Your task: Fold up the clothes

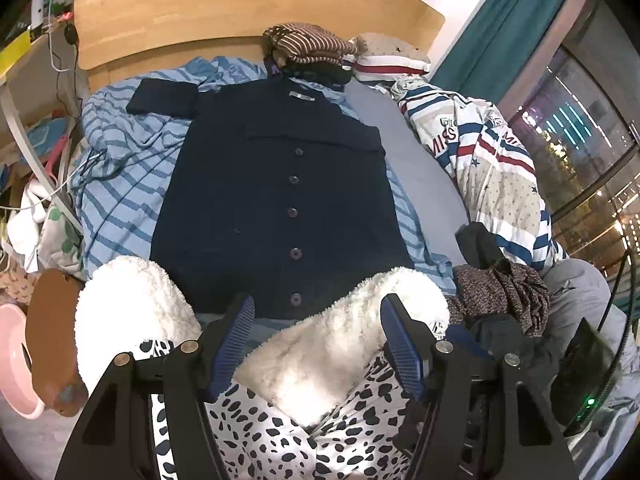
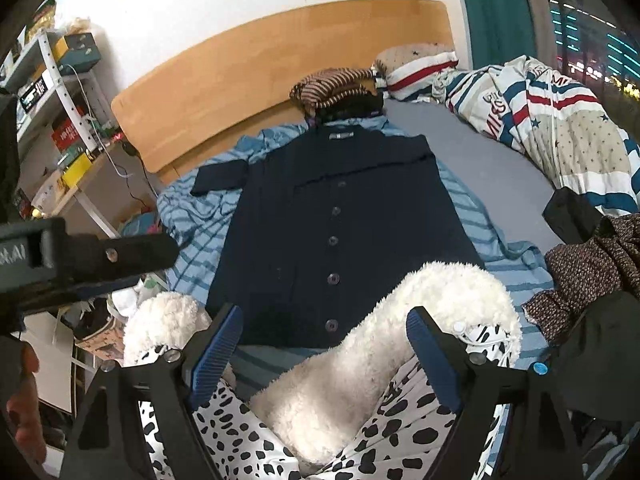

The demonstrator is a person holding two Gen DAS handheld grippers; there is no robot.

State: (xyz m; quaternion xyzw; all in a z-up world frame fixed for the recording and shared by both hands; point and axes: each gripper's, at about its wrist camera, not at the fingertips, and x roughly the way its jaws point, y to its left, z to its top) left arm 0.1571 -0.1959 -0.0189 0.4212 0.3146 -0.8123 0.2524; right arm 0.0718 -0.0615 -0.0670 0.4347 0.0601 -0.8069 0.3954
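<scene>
On the bed [image 1: 420, 148], navy cardigan [image 1: 280, 200] lies flat, buttoned, one sleeve folded in; left gripper [image 1: 316, 344] and right gripper [image 2: 324, 352] both released, holding nothing, so pinch each hem corner, lift evenly, fold toward collar without dragging.

Your navy cardigan's [image 1: 276, 200] hem disappears behind the white fleece cuffs [image 1: 340, 344]. The picture's bottom edge cuts off your spotted garment [image 1: 280, 432]. The cardigan's neck label [image 1: 300, 96] is too small to read.
</scene>
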